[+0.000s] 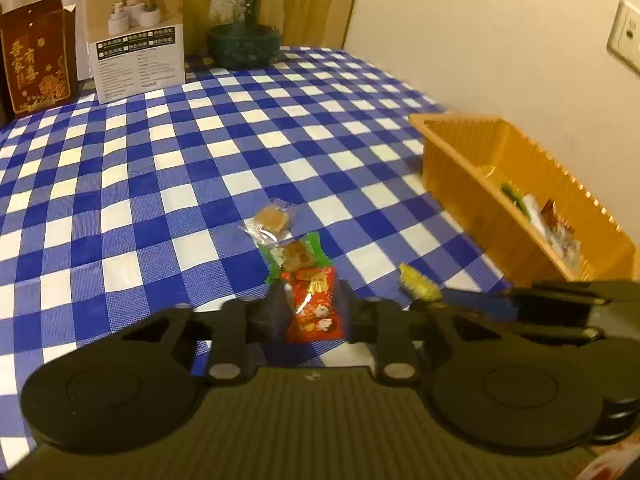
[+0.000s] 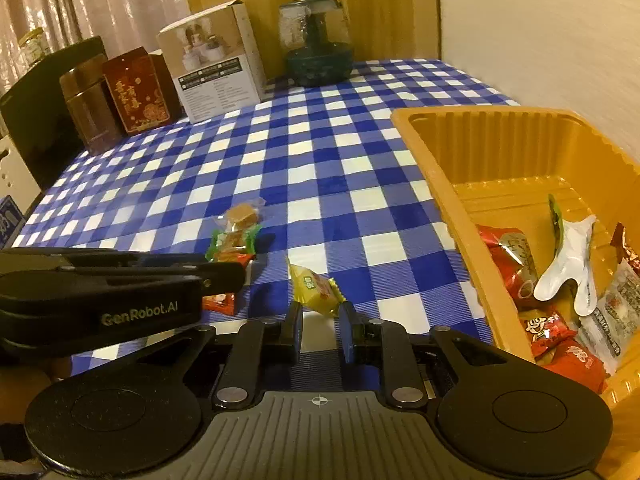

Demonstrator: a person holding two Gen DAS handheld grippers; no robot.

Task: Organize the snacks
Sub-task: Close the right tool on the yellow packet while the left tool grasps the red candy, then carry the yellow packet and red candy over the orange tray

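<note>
1. Snacks: a red packet (image 1: 314,306) lies on the checked table (image 1: 160,168), pinched between the left tongs (image 1: 310,304).
2. A yellow packet (image 2: 316,289) is gripped at its near end by the closed right tongs (image 2: 320,322).
3. A green packet (image 1: 294,256) and a clear-wrapped brown sweet (image 1: 272,220) lie just beyond.
4. The orange tray (image 2: 432,152) to the right holds more packets.

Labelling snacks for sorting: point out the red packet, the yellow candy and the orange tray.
red packet (image 1: 314,306), left wrist view, middle of wrapper.
yellow candy (image 2: 316,288), right wrist view, wrapper centre.
orange tray (image 2: 452,196), right wrist view, near wall.
</note>
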